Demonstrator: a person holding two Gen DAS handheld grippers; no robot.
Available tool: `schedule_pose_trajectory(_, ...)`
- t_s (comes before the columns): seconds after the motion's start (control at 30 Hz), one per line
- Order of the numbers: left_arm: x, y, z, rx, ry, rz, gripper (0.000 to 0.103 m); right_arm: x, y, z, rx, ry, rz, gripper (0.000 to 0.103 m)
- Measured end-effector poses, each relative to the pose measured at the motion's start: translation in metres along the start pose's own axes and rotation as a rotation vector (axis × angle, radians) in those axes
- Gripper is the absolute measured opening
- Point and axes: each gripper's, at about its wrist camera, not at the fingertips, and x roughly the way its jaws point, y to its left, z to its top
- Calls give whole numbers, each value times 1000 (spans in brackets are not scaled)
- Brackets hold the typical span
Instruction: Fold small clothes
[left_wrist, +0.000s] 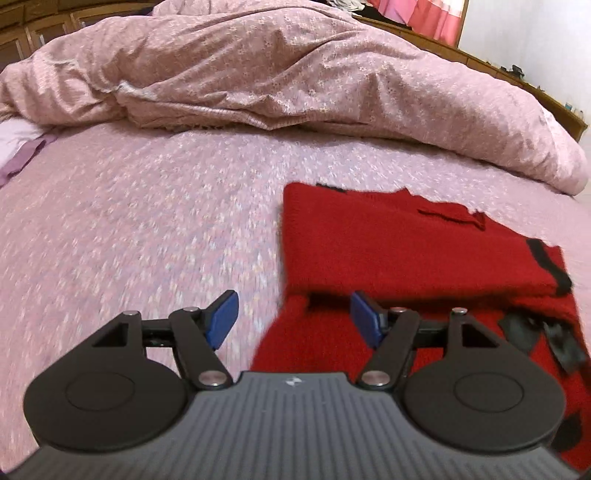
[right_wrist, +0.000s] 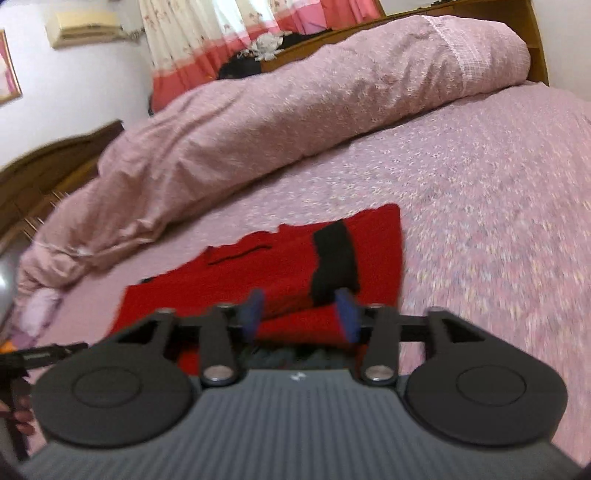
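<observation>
One red sweater (left_wrist: 417, 254), partly folded, lies on the pink bedsheet (left_wrist: 147, 221). Left gripper (left_wrist: 293, 319) and right gripper (right_wrist: 301, 314): fingers spread, holding nothing. Next fold: pinch both near corners evenly, keeping edges aligned.

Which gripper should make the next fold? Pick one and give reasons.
Probably the right gripper: its open jaws frame the sweater's near folded edge. The left gripper, also open, sits mostly over bare bedsheet beside it.
</observation>
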Motion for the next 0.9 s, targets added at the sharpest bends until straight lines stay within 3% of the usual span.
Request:
schedule_pose_trajectory(0.27, -55, -10, -52, 66, 18, 41, 72, -62, 20, -34, 0, 15, 11, 56)
schedule_pose_trajectory(0.43, -83, -12, -76, 76, -20, 77, 72, -93, 22, -57, 9, -11, -22, 56)
schedule_pose_trajectory(0.9, -134, 24, -108, 32, 46, 129, 72, -139, 1, -100, 47, 3, -100, 57)
